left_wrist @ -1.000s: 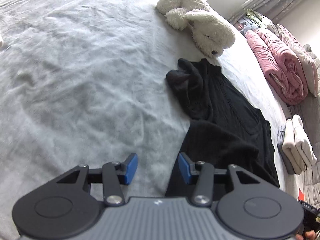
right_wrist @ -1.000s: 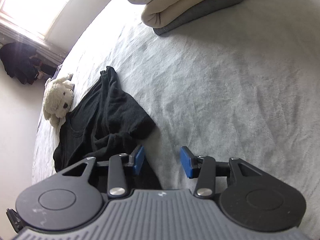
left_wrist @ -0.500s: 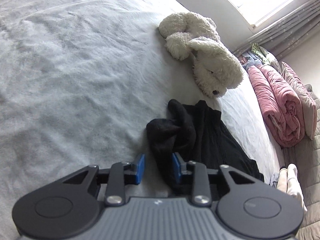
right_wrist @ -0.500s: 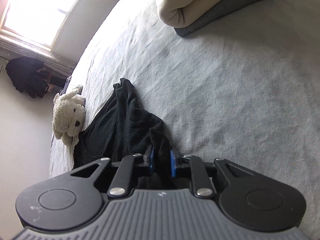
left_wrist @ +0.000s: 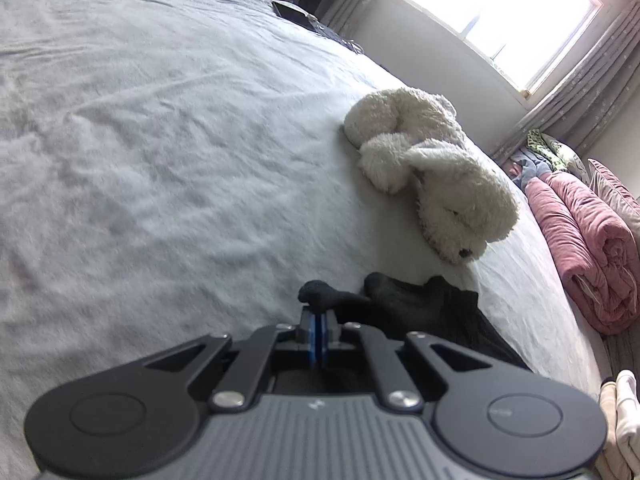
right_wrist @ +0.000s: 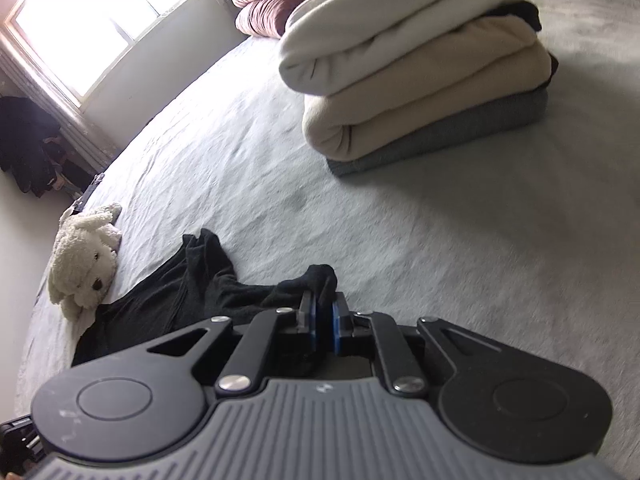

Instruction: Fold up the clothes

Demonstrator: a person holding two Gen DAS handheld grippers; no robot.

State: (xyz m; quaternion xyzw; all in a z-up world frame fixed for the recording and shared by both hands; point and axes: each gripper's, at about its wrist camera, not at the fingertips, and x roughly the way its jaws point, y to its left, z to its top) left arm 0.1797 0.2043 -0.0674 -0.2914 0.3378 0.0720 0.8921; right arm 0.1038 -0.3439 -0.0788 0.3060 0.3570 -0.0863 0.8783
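Both wrist cameras look down low over the bed point(left_wrist: 160, 140), sharing the plush dog point(left_wrist: 440, 184) and black garment point(right_wrist: 192, 280).

Garment point(left_wrist: 424, 308) lies on the bed point(left_wrist: 160, 140), stuffed toy point(left_wrist: 440, 184) just behind it toward the window point(left_wrist: 496, 12). Folded stack point(right_wrist: 416, 64) sits on the bed well apart to the garment's right; rolled quilt point(left_wrist: 588, 240) lies beyond the bed's right edge.

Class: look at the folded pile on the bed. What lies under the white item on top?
Under the white item lie two beige folds, then a grey garment on the bed. A dark piece shows between layers, mostly covered.
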